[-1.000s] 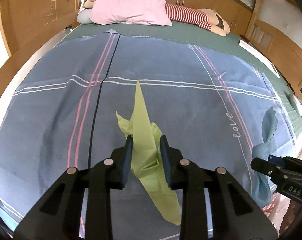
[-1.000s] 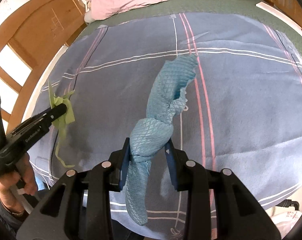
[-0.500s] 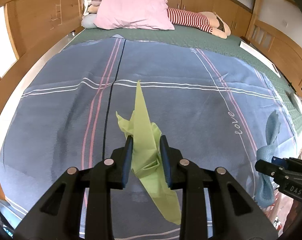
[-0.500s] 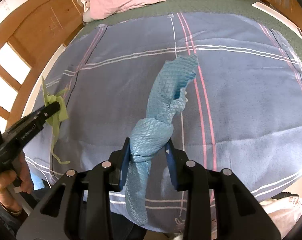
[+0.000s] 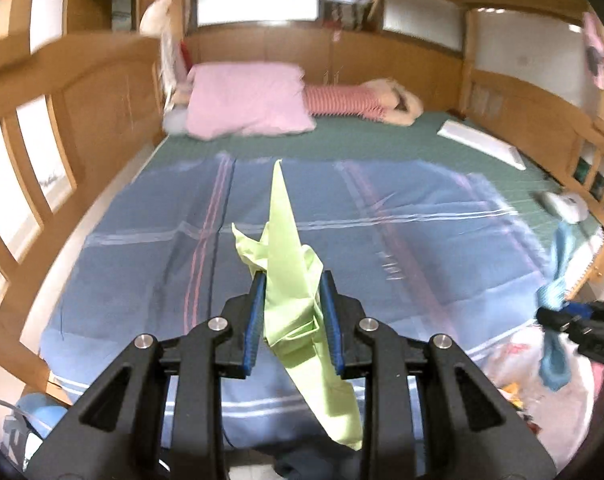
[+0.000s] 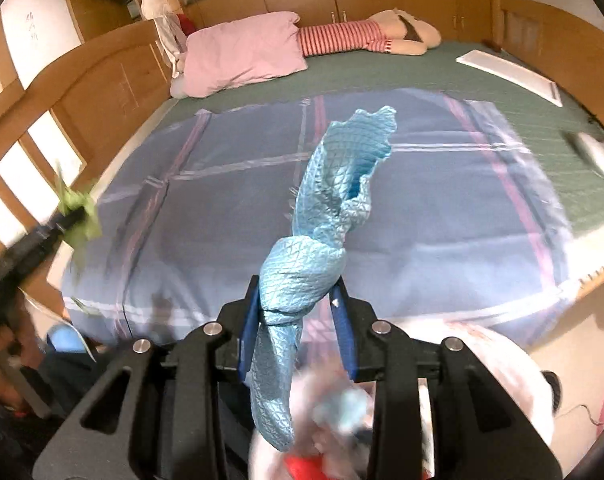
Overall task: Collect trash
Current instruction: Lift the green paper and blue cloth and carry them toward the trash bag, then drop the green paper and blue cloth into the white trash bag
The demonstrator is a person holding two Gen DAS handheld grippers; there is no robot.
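So the left gripper (image 5: pixel 293 316) had its jaws pinching a crumpled green paper scrap (image 5: pixel 297 308), and the right gripper (image 6: pixel 297 320) was clamped on a knotted blue cloth (image 6: pixel 322 232), both held up over the near end of the bed's blue blanket (image 6: pixel 442 216).

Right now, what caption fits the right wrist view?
Right gripper holds a knotted blue cloth above the bed.

Both grippers have withdrawn from over the blanket (image 6: pixel 442 216); a white bag (image 6: pixel 502 364), apparently holding trash, has come below the right gripper (image 6: pixel 297 312).
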